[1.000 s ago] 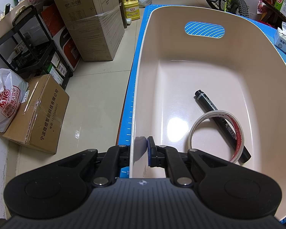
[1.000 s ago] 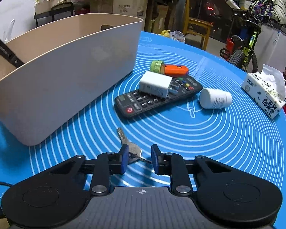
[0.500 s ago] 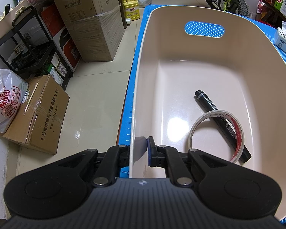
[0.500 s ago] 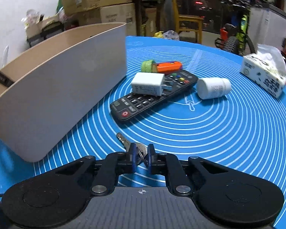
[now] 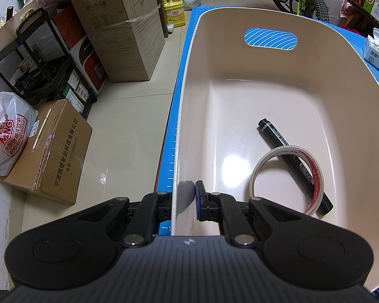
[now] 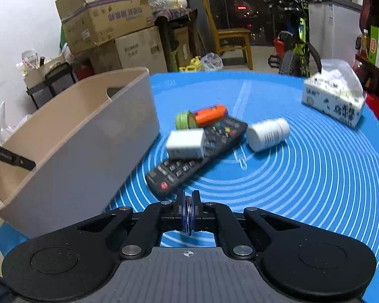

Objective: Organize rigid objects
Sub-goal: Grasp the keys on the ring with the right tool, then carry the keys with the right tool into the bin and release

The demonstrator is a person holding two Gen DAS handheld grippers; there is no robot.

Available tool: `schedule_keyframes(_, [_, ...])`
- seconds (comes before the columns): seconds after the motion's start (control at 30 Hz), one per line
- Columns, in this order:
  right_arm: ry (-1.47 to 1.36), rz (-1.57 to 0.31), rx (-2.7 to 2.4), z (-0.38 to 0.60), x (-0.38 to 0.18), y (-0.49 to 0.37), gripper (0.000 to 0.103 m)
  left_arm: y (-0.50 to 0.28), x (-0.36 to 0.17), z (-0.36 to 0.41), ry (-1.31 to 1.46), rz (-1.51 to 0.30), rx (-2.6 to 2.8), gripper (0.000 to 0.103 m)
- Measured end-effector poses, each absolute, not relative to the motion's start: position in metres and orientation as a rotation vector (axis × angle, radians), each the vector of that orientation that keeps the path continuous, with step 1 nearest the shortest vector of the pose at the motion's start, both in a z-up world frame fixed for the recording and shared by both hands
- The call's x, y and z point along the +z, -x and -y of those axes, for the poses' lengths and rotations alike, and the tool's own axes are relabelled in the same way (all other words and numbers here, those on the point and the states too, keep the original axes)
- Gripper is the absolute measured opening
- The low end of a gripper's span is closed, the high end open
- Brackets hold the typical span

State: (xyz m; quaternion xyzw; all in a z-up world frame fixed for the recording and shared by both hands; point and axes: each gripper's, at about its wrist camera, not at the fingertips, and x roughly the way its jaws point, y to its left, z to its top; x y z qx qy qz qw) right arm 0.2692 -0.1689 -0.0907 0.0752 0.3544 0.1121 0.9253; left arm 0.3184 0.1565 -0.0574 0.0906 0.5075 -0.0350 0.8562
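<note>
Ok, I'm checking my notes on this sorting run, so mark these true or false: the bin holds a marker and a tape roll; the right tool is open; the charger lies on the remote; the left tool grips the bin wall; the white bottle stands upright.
1. The bin holds a marker and a tape roll. True.
2. The right tool is open. False: it is shut on a key, seen edge-on.
3. The charger lies on the remote. True.
4. The left tool grips the bin wall. True.
5. The white bottle stands upright. False: it lies on its side on the blue mat.
</note>
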Motion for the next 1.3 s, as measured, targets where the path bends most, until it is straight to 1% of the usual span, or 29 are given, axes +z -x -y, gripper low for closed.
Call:
schedule_keyframes(0.2, [-0.122, -0.678, 0.232, 0.163, -0.062, -0.277, 0.015, -0.318, -0.057, -0.157, -0.189, -1.066, -0.073, 0.012])
schedule_keyframes(0.4, [-0.087, -0.585, 0.256, 0.153, -0.018, -0.288, 0.015, -0.318, -0.056, -0.156, -0.189, -1.066, -0.073, 0.012])
schedule_keyframes(0.57, [-0.084, -0.514, 0.317, 0.132, 0.015, -0.303, 0.015, -0.318, -0.056, -0.156, -0.189, -1.066, -0.072, 0.012])
schedule_keyframes(0.7, [-0.074, -0.501, 0.393, 0.104, 0.025, -0.315, 0.015, -0.318, -0.056, -0.156, -0.190, -1.065, -0.073, 0.012])
schedule_keyframes(0.9, [-0.036, -0.553, 0.498, 0.055, 0.014, -0.331, 0.015, -0.318, -0.056, -0.156, -0.189, -1.065, -0.073, 0.012])
schedule_keyframes(1.1, [0.028, -0.664, 0.546, 0.017, -0.016, -0.338, 0.015, -0.318, -0.056, -0.157, -0.183, -1.062, -0.076, 0.011])
schedule_keyframes(1.3, [0.091, -0.777, 0.548, 0.002, -0.041, -0.344, 0.015, -0.317, -0.056, -0.156, -0.181, -1.062, -0.076, 0.011])
